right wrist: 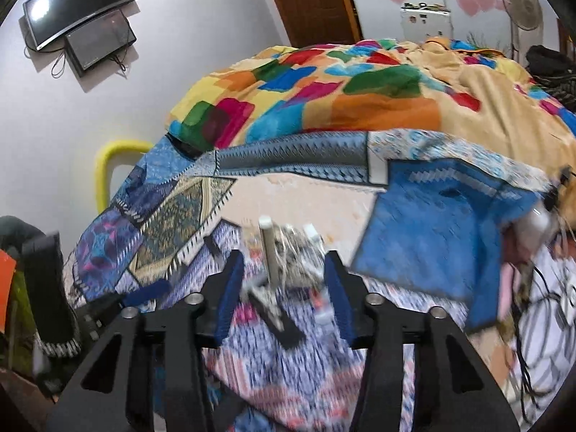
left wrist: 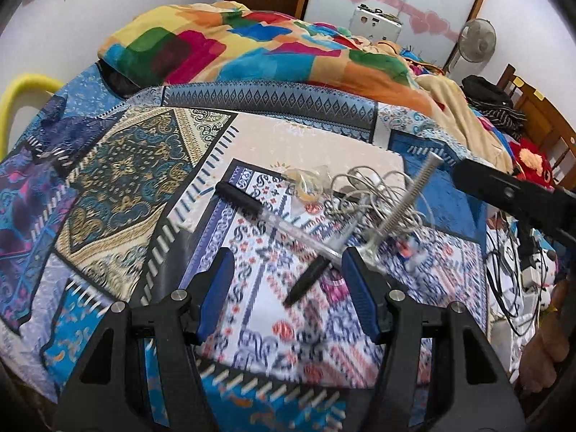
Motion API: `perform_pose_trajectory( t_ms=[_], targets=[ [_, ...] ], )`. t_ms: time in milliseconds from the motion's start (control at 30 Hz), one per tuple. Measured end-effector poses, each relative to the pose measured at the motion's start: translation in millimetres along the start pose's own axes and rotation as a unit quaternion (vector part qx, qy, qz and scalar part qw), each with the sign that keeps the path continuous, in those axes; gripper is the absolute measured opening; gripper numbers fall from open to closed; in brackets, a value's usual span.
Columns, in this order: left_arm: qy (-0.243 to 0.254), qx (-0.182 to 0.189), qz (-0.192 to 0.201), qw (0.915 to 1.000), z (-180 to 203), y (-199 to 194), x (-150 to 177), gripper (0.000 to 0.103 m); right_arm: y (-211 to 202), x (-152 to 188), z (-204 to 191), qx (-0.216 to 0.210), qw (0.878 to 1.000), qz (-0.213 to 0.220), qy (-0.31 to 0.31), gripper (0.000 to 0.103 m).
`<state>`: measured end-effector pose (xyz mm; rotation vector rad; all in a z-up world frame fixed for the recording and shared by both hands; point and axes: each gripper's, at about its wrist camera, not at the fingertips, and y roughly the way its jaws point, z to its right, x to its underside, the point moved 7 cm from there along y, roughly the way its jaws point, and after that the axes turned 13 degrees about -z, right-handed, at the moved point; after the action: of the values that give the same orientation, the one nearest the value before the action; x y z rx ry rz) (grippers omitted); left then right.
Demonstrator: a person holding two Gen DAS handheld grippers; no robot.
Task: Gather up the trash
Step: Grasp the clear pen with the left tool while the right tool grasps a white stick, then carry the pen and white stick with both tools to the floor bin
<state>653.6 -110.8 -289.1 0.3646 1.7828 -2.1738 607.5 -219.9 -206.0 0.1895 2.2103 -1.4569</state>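
On the patterned bed sheet (left wrist: 118, 180) lie a pen (left wrist: 273, 221) with a black cap and clear barrel, a crumpled clear wrapper (left wrist: 306, 183), a tangle of pale cable (left wrist: 363, 190) and a ribbed silver stick (left wrist: 410, 198). My left gripper (left wrist: 288, 270) hovers low over the sheet and is open, with the pen's dark tip lying between its blue pads, untouched. My right gripper (right wrist: 284, 273) is also open. The pale stick (right wrist: 268, 248) and the cable tangle (right wrist: 298, 252) sit just beyond its fingertips, blurred. A black part of the right gripper (left wrist: 504, 187) shows at the right in the left wrist view.
A bright patchwork blanket (left wrist: 252, 46) is heaped across the far half of the bed. Black cables and clutter (left wrist: 511, 270) crowd the right side. A yellow tube (left wrist: 21, 90) curves at the bed's left edge. Two dark screens (right wrist: 79, 3) hang on the wall, and a fan (left wrist: 475, 39) stands at the back.
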Motion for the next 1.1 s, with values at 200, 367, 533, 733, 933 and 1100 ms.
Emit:
perform_pose_trajectory(
  t_ms=[200,367,533,733,933,1100],
  targets=[
    [-0.018,-0.011,-0.006,0.9998,-5,26,-20,0.048,36,-12,-8,-0.025,0.999,-0.024,0.001,0.010],
    [-0.061,-0.023,-0.007,0.9978,-10,39,-23,0.032,31,-9,-8,-0.023,1.000,-0.007,0.007,0.009],
    [-0.058,-0.031,-0.011,0.9978,-9,33,-17,0.007,14,-9,-13,-0.011,1.000,0.009,-0.004,0.009],
    [-0.022,-0.031,-0.010,0.9992,-9,7,-1,0.007,-19,-6,-19,0.018,0.999,0.043,-0.021,0.009],
    [0.008,-0.025,0.004,0.9996,-5,-35,18,0.007,-40,-7,-12,0.015,0.999,0.051,-0.004,0.009],
    [0.012,-0.009,0.011,0.9998,-6,-67,34,0.007,-60,-4,-12,0.014,0.998,0.066,0.005,0.009]
  ],
)
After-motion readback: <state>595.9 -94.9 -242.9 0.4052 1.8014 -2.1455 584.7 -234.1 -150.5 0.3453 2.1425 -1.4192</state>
